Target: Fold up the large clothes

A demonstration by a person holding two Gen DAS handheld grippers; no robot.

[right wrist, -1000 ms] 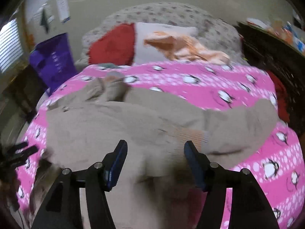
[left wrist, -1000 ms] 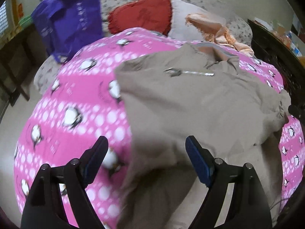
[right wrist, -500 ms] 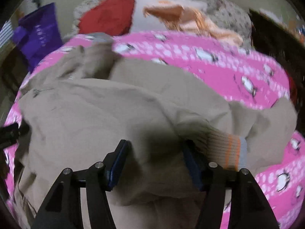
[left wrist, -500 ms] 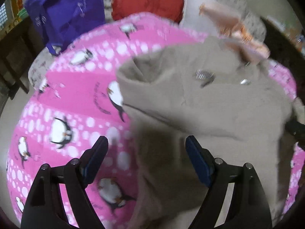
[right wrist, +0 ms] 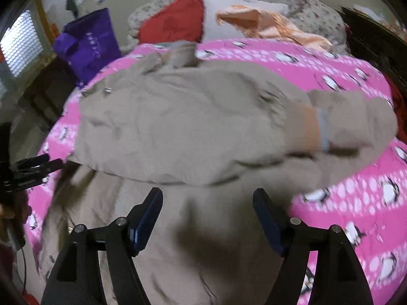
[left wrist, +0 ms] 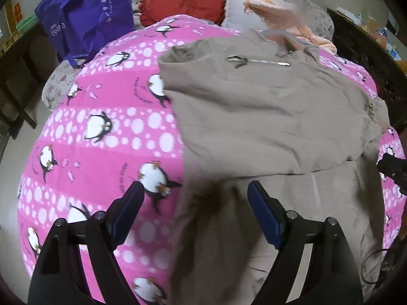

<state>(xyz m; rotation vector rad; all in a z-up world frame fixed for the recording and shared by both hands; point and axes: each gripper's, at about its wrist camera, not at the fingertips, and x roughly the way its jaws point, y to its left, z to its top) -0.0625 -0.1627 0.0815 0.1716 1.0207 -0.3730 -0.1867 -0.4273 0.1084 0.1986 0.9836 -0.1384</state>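
Now that both grippers have pulled back, left gripper [left wrist: 195, 194] and right gripper [right wrist: 207, 202] stand apart, empty; the jacket [left wrist: 267, 106] lies folded toward 12 o'clock, one fold complete.

One tan jacket [left wrist: 267, 117], one penguin blanket [left wrist: 101, 137], one purple bag [left wrist: 86, 23], two cushions.

jacket [left wrist: 267, 117] on blanket [left wrist: 101, 152] (pillows [left wrist: 185, 0] behind)

The jacket [left wrist: 267, 106] is tan. The blanket [left wrist: 101, 152] is pink with white dots and penguins. The bag [left wrist: 86, 17] is purple.
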